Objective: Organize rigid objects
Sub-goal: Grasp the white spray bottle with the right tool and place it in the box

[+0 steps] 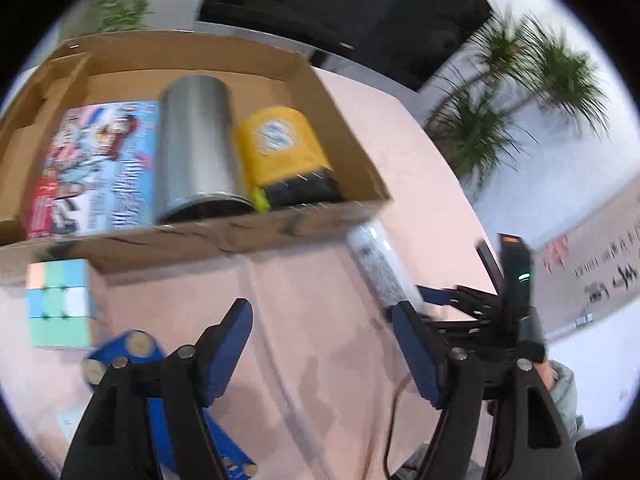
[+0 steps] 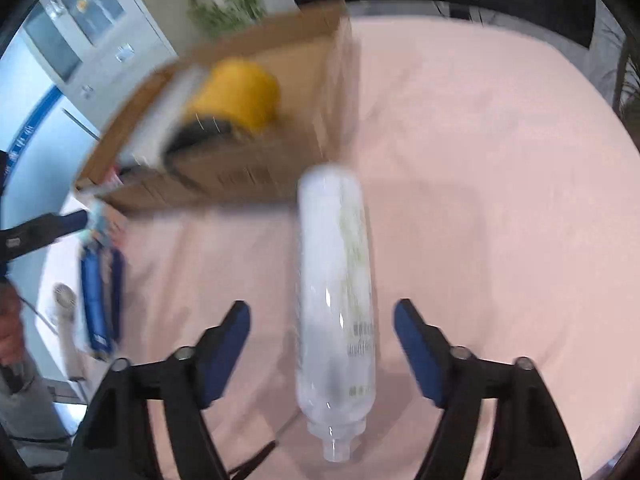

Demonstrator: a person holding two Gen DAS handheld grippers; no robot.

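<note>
Pink cloth covers the desk (image 1: pixel 320 320).

Left wrist view: my left tool (image 1: pixel 324 344) spread wide, holding nothing. Box (image 1: pixel 240 236) ahead holds a carton (image 1: pixel 96 168), steel can (image 1: pixel 196 148) and yellow jar (image 1: pixel 284 152). Cube (image 1: pixel 60 304) outside, beside the box front.

Right wrist view: my right tool (image 2: pixel 322 352) wide, bottle (image 2: pixel 336 292) lying between its fingers, ungripped as far as I can tell. Step, I judge: grasping the bottle. Next: close, lift, carry to the box (image 2: pixel 240 176).

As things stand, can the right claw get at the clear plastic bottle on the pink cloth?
Probably yes. The bottle lies lengthwise between the open fingers of the right claw, neck toward the camera, with bare cloth around it. The cardboard box sits beyond, apart.
</note>
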